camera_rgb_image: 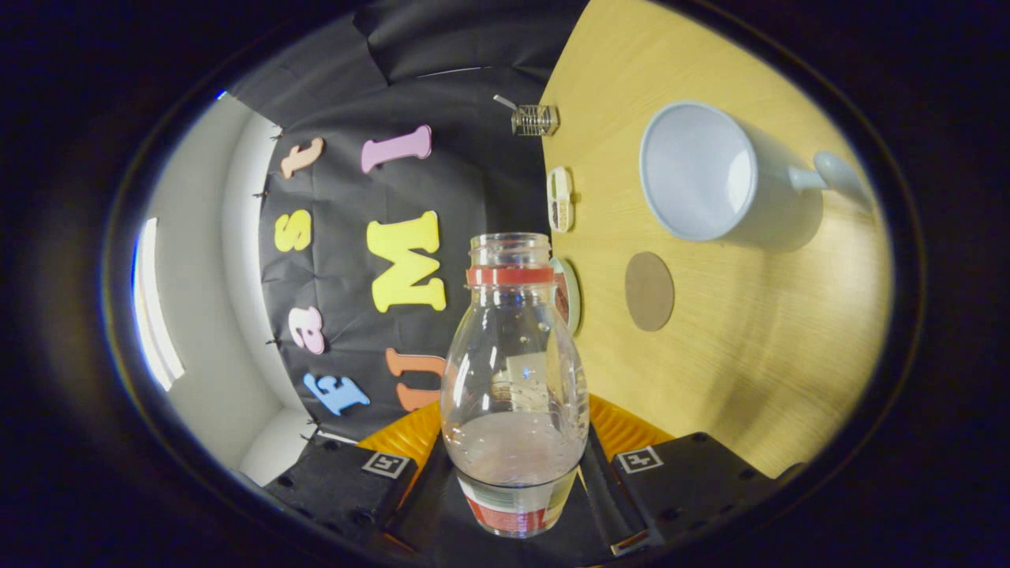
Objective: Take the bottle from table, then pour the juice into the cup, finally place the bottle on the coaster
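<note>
Gripper clamped on one clear uncapped bottle, both fingers pressing its sides, bottle lifted off the table. One white cup and one round coaster sit apart mid-table; three small items line the table's far edge.

- Bottle: between the tool fingers, both pressing its sides.
- Coaster: on the counter, beyond the bottle.
- Cup: on the counter, near the coaster, apart.

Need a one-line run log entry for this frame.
gripper: shut on bottle | bottle: uncapped, tilted sideways | cup: on table | coaster: bare
</note>
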